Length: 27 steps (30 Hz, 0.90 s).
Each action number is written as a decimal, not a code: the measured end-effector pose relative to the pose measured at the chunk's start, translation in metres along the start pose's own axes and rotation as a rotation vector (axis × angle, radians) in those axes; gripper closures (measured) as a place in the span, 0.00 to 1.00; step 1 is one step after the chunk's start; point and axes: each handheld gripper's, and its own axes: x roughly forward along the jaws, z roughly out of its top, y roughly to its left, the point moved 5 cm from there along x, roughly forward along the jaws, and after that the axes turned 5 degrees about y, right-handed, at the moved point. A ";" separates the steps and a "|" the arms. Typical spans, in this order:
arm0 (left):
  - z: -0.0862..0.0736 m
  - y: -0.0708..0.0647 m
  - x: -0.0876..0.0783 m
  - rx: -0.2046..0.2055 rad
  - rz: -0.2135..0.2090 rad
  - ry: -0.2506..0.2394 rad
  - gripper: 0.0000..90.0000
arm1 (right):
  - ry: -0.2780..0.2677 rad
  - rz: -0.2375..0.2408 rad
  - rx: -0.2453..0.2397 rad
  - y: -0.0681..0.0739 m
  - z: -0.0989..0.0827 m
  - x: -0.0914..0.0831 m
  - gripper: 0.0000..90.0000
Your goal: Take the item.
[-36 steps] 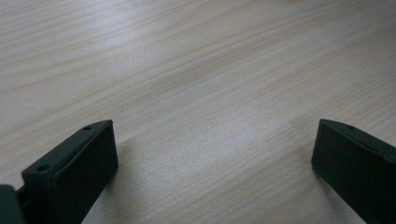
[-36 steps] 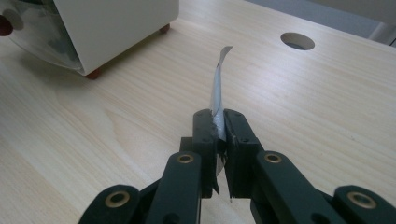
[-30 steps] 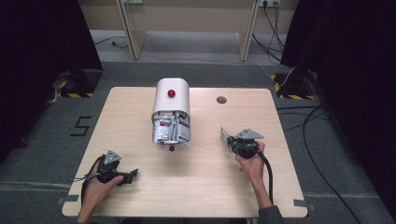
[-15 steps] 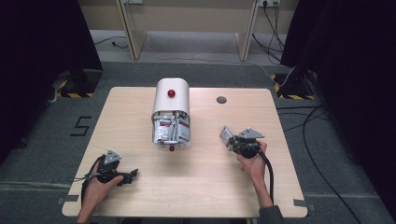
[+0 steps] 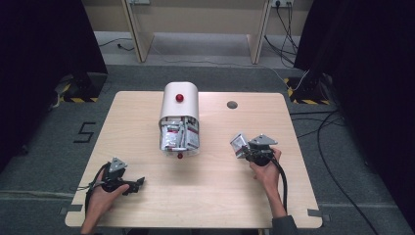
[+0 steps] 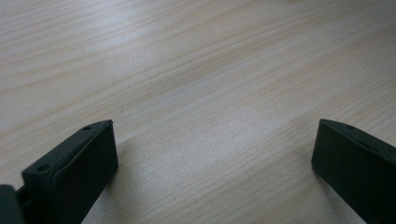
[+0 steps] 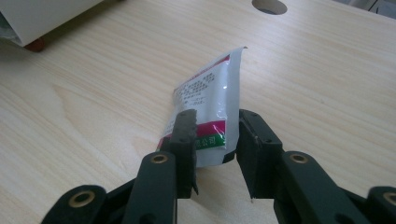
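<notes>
The white sachet (image 7: 210,105) lies on the table (image 5: 293,196), at its right side, between the jaws of the right gripper (image 7: 215,140). These jaws have just been opening and stand a little apart, the pads no longer pressing it. The white box (image 5: 179,105) with more sachets stands near the middle. The left gripper (image 6: 212,154) rests with its jaws wide and holds nothing

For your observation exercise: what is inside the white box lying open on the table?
The white box holds a crowded stack of sachets with red and white printing, seen through its open front. How many there are, and what lies deeper behind them, is hidden by the box's top.
</notes>
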 end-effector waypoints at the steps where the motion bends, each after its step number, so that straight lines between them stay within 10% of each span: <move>1: 0.000 0.000 0.000 0.000 0.000 0.000 0.00 | 0.006 -0.004 0.002 -0.001 -0.001 0.001 0.76; 27: 0.000 0.000 0.000 0.000 0.000 0.000 0.00 | 0.022 -0.026 0.034 -0.006 -0.003 0.001 0.61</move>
